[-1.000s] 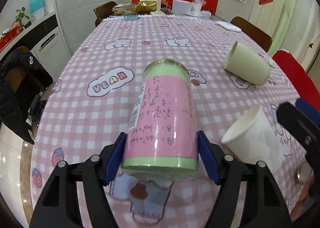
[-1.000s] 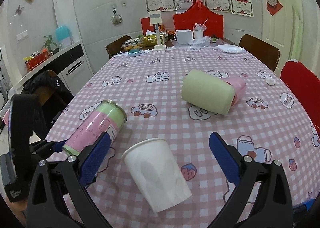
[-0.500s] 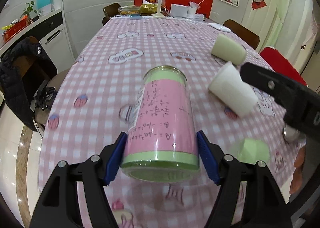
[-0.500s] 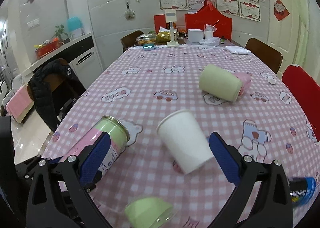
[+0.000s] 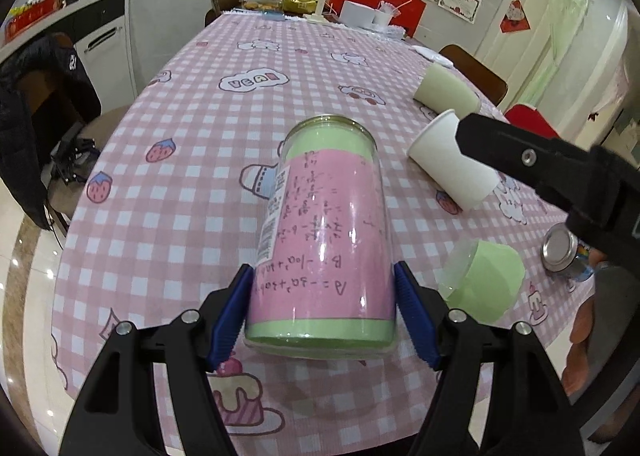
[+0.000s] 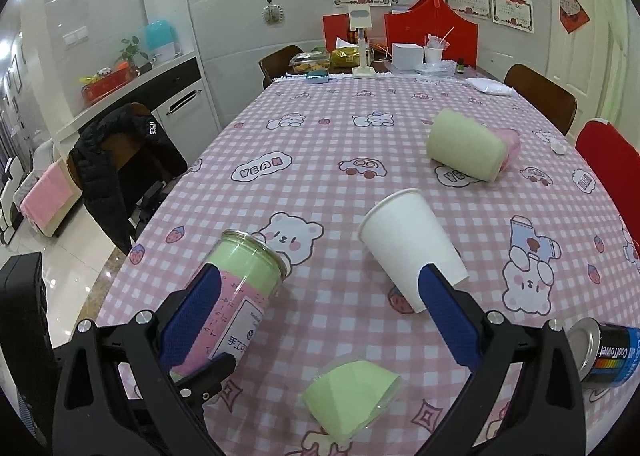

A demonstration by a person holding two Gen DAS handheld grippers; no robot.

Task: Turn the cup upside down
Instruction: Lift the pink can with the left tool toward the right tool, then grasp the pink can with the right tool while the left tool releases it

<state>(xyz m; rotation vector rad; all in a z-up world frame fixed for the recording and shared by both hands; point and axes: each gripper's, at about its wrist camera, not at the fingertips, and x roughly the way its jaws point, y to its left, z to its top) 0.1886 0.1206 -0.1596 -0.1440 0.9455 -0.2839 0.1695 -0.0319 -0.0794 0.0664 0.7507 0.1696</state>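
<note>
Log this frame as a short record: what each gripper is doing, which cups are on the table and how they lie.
left gripper: jaws shut on the pink-and-green cup, gripped near one end
held cup pose: tilted, lifted off the tablecloth
right gripper: jaws open, holding nothing
white paper cup: on its side, mouth facing away from the right camera
pale green cup: on its side, farther back
small green cup: on its side, near edge
can: on its side, right edge
</note>
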